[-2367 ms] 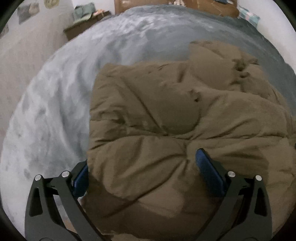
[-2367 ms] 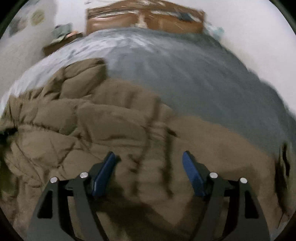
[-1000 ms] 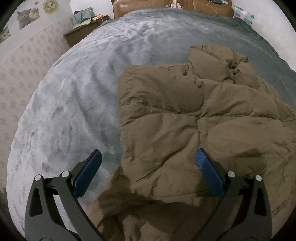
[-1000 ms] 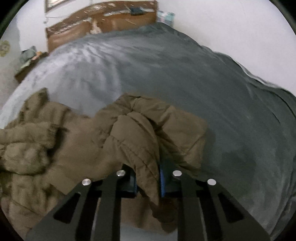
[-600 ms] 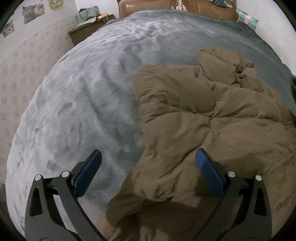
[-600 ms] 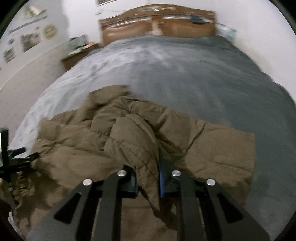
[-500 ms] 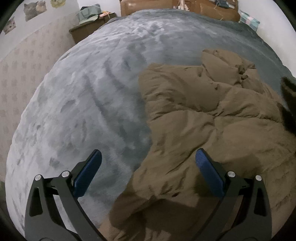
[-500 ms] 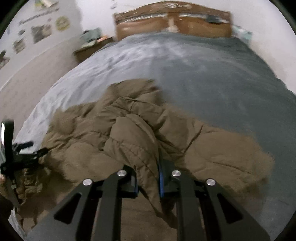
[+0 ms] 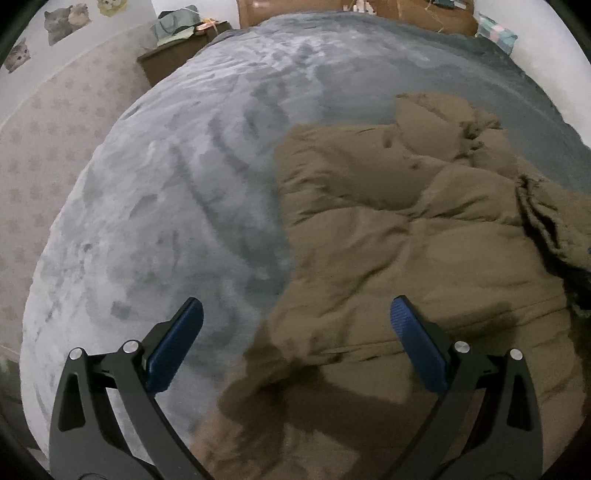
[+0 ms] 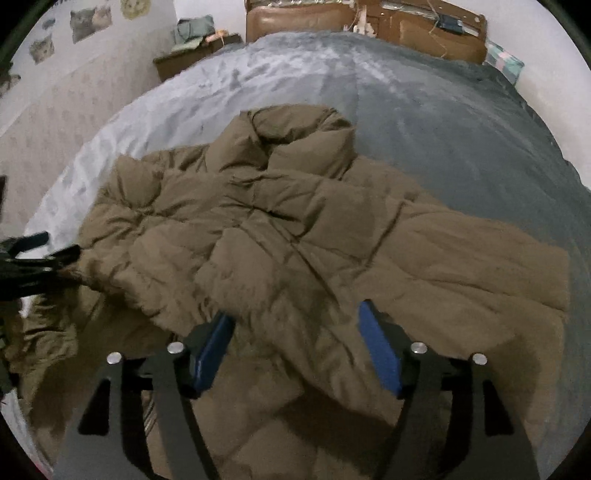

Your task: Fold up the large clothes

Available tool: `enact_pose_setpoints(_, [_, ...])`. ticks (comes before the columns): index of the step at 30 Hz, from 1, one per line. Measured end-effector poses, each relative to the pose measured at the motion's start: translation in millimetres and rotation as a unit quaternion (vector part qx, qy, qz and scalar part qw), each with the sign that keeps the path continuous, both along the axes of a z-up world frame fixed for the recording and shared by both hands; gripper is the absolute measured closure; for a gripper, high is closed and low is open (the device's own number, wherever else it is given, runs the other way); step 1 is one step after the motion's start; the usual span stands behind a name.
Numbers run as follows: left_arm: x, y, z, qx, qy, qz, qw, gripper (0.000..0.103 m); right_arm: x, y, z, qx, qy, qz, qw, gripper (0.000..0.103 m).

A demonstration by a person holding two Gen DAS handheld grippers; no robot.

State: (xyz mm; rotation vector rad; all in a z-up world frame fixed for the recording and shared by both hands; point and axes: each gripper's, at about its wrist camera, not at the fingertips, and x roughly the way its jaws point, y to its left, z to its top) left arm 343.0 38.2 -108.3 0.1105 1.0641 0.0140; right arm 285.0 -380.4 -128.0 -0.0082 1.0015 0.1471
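1 brown puffer coat (image 10: 295,236), 1 bed (image 10: 443,122), 1 nightstand (image 10: 184,62), 2 grippers.

Two wrist fisheye views, each looking steeply down and forward between its own gripper's fingers toward the headboard (image 10: 365,22). Left wrist view: close above the bed (image 9: 166,206), over the brown puffy coat's (image 9: 406,229) edge farthest from the headboard, left gripper (image 9: 295,347) in the foreground. Right wrist view: close above the same coat (image 10: 295,240), right gripper (image 10: 295,350) in the foreground. Shared: coat, bed (image 10: 443,129), headboard (image 9: 406,11), nightstand (image 9: 173,55) (image 10: 184,59) beside the headboard.
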Motion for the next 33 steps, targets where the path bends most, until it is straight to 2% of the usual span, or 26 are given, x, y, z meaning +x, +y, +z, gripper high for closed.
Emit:
enact_pose_setpoints(5, [-2, -37, 11, 0.004, -0.004, -0.024, 0.9997, 0.003, -23, -38, 22, -0.018, -0.027, -0.026, 0.999, 0.029])
enact_pose_setpoints(10, [-6, -85, 35, -0.008, -0.015, -0.064, 0.9978, 0.003, -39, -105, 38, -0.023, -0.042, -0.105, 0.993, 0.029])
enact_pose_setpoints(13, [-3, -119, 44, -0.011, -0.018, -0.088, 0.9959, 0.003, -49, -148, 40, -0.018, -0.044, -0.153, 0.987, 0.023])
enact_pose_setpoints(16, [5, -159, 40, 0.007, -0.012, -0.112, 0.9936, 0.003, -56, -183, 31, 0.002, -0.03, -0.187, 0.982, 0.023])
enact_pose_setpoints(18, [9, -182, 30, 0.029, -0.002, -0.125, 0.9918, 0.003, -59, -206, 15, 0.026, -0.007, -0.205, 0.978, 0.023])
enact_pose_setpoints(21, [15, -208, 11, 0.05, 0.021, -0.14, 0.9886, 0.003, -61, -226, -11, 0.078, 0.02, -0.221, 0.972, 0.023])
enact_pose_setpoints(24, [16, -220, -3, 0.056, 0.031, -0.153, 0.9861, 0.003, -62, -234, -30, 0.134, 0.029, -0.22, 0.966, 0.026])
enact_pose_setpoints(26, [14, -223, -5, 0.044, 0.032, -0.165, 0.9848, 0.012, -59, -233, -37, 0.151, 0.031, -0.211, 0.965, 0.054])
enact_pose_setpoints(27, [16, -223, -7, 0.034, 0.036, -0.17, 0.9841, 0.017, -57, -231, -41, 0.162, 0.034, -0.205, 0.965, 0.061])
enact_pose_setpoints(29, [16, -223, -6, -0.001, 0.051, -0.188, 0.9808, 0.049, -54, -225, -44, 0.159, 0.036, -0.201, 0.966, 0.072])
enact_pose_setpoints(31, [14, -223, -4, -0.013, 0.053, -0.198, 0.9787, 0.065, -50, -219, -45, 0.15, 0.034, -0.198, 0.968, 0.08])
enact_pose_setpoints(33, [10, -224, 0, 0.002, 0.037, -0.204, 0.9783, 0.074, -49, -212, -40, 0.142, 0.029, -0.193, 0.971, 0.085])
